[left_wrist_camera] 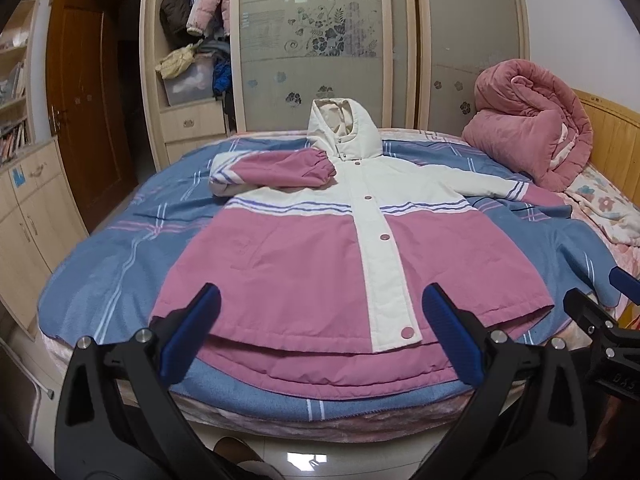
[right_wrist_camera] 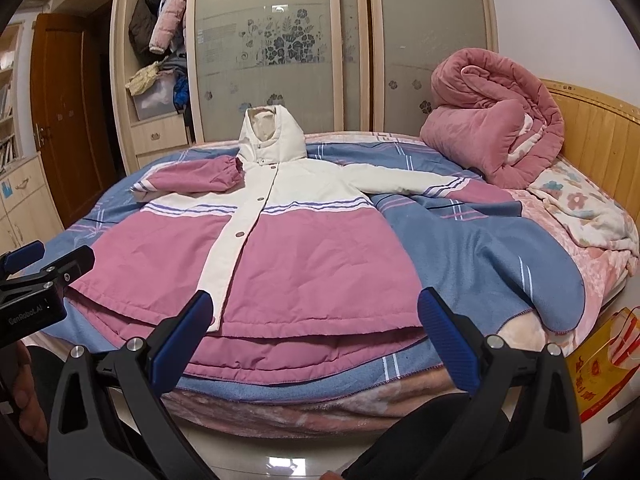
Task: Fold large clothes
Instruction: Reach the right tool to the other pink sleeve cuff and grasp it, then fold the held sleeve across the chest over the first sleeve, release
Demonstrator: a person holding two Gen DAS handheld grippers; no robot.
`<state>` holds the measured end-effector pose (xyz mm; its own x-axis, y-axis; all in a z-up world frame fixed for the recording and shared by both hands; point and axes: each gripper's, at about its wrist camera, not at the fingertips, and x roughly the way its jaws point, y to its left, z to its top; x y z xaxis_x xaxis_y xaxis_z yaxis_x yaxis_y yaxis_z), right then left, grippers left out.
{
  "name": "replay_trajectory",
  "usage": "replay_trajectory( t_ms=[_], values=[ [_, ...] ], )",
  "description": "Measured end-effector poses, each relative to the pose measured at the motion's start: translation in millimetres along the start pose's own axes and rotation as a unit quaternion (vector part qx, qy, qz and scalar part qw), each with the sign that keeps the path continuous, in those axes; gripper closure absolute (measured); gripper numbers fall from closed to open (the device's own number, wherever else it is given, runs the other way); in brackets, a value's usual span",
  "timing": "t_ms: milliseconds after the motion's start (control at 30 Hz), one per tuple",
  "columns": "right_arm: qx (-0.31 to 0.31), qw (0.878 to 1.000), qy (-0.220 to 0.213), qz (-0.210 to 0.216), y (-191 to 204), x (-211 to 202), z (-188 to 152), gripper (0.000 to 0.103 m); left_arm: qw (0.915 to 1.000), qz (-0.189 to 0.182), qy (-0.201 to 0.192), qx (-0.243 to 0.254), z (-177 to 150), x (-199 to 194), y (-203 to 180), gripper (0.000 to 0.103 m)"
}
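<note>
A pink and cream hooded jacket (left_wrist_camera: 304, 256) (right_wrist_camera: 312, 256) lies front up on the bed, buttoned, hood pointing away. Its left sleeve (left_wrist_camera: 280, 170) is folded across the chest. The other sleeve (right_wrist_camera: 424, 184) stretches out to the right. My left gripper (left_wrist_camera: 322, 332) hovers open over the jacket's near hem, nothing between its blue pads. My right gripper (right_wrist_camera: 316, 336) is open too, above the hem's right half. Each gripper shows at the edge of the other's view.
The bed carries a blue striped blanket (left_wrist_camera: 120, 256) (right_wrist_camera: 500, 256) under the jacket. A rolled pink quilt (left_wrist_camera: 532, 132) (right_wrist_camera: 492, 124) sits at the far right by the wooden headboard (right_wrist_camera: 592, 128). A wardrobe (left_wrist_camera: 320, 40) stands behind. A person's hand (right_wrist_camera: 24, 400) shows at lower left.
</note>
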<state>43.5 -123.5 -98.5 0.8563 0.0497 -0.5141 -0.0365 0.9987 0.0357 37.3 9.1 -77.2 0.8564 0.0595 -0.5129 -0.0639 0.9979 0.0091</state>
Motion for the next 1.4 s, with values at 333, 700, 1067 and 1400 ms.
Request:
replay_trajectory(
  t_ms=[333, 700, 1067, 1400],
  values=[
    [0.063, 0.987, 0.083, 0.124, -3, 81, 58, 0.005, 0.9978, -0.026, -0.049, -0.035, 14, 34, 24, 0.002],
    [0.196, 0.908, 0.182, 0.323, 61, 284, 174, 0.005, 0.9957, -0.061, -0.062, -0.031, 9, 73, 46, 0.002],
    [0.268, 0.882, 0.275, 0.272, 107, 483, 191, 0.029, 0.9955, -0.072, -0.029, -0.053, 9, 99, 64, 0.002],
    [0.236, 0.903, 0.243, 0.266, 142, 493, 223, 0.089, 0.9946, -0.086, -0.011, -0.057, 7, 110, 64, 0.002]
  ],
)
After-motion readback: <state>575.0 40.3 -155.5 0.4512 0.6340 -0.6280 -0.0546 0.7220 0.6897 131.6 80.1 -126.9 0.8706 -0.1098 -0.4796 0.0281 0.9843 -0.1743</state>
